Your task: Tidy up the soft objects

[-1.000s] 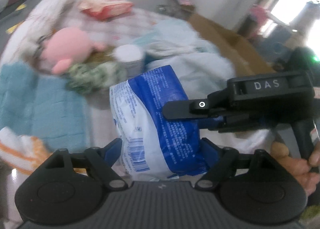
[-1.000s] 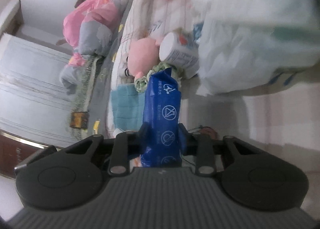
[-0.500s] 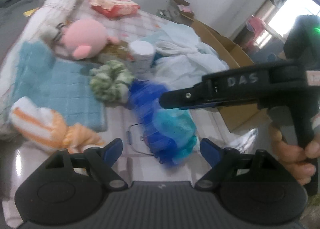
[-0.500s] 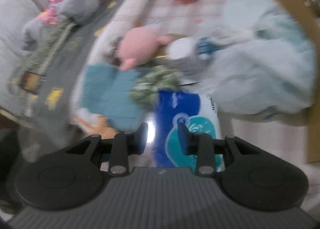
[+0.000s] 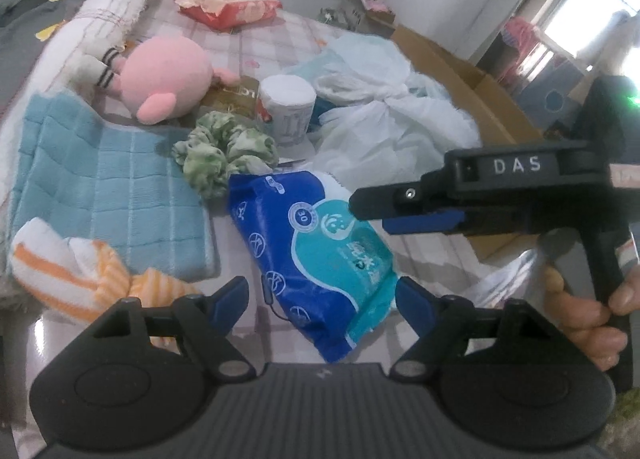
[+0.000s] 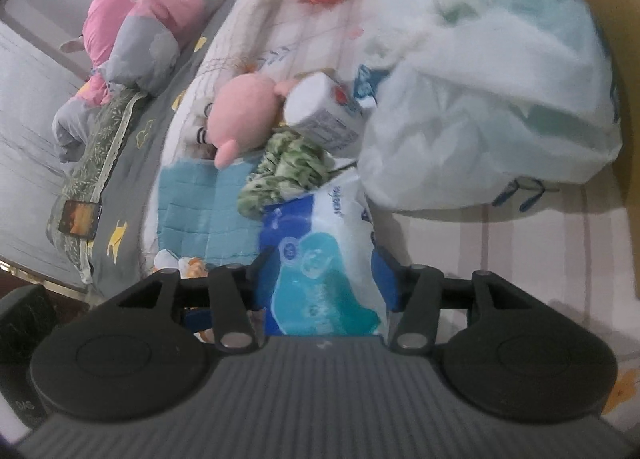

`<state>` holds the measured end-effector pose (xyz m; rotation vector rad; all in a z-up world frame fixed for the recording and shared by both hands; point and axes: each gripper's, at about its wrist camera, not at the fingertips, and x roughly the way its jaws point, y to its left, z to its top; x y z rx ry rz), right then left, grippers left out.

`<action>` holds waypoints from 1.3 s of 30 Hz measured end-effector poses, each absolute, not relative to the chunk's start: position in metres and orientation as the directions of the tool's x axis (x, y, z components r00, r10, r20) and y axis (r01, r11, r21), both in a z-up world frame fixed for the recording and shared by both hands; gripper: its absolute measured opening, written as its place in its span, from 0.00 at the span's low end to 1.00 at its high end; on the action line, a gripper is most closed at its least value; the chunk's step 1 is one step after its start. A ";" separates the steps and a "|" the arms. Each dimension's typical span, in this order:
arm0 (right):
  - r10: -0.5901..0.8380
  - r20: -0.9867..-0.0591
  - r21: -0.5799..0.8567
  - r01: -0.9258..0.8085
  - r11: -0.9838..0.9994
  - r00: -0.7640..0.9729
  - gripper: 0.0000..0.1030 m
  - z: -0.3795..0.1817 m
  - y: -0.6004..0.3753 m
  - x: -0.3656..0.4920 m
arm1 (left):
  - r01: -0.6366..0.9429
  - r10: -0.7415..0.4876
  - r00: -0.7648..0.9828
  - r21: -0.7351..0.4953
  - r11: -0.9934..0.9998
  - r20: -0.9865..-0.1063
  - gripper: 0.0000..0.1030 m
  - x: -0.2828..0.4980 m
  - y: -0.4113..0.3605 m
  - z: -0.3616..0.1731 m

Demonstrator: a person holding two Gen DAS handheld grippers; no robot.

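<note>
A blue and teal pack of wipes (image 5: 320, 255) lies flat on the checked bedsheet. My left gripper (image 5: 322, 297) is open, its fingers either side of the pack's near end without gripping it. My right gripper (image 5: 368, 209) comes in from the right, just above the pack's far side. In the right wrist view the pack (image 6: 324, 259) lies between the spread fingers of the right gripper (image 6: 320, 279), which is open. A green scrunchie (image 5: 224, 151), a pink plush (image 5: 164, 79), a blue towel (image 5: 100, 187) and an orange striped cloth (image 5: 76, 275) lie to the left.
A white tissue roll (image 5: 286, 107) stands behind the scrunchie. A white plastic bag (image 5: 384, 127) lies right of it, beside a cardboard box (image 5: 468, 87). A red snack pack (image 5: 228, 5) lies at the far end. Pink and grey bedding (image 6: 156, 15) lies beyond.
Both grippers held the pack upright a second ago. The left let go, the right laid it flat on the bed and opened.
</note>
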<state>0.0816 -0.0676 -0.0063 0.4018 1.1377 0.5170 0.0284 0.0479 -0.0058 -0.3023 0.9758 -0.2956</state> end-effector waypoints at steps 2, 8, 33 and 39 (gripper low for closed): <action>0.592 -0.746 0.570 -0.169 0.804 0.304 0.49 -0.017 -0.066 0.086 | 0.091 -0.372 0.504 -0.381 0.920 -0.780 0.71 0.036 0.046 -0.011; 0.632 -0.734 0.613 -0.157 0.774 0.247 0.51 -0.043 -0.064 0.099 | 0.048 -0.376 0.463 -0.401 0.915 -0.803 0.70 0.053 0.043 -0.022; 0.705 -0.653 0.668 -0.229 0.708 0.277 0.46 -0.015 -0.065 0.090 | 0.075 -0.262 0.539 -0.265 0.961 -0.800 0.73 0.047 0.015 0.019; 0.730 -0.604 0.668 -0.297 0.683 0.320 0.46 0.025 -0.060 0.099 | 0.080 -0.225 0.612 -0.225 0.971 -0.758 0.73 0.051 0.023 0.057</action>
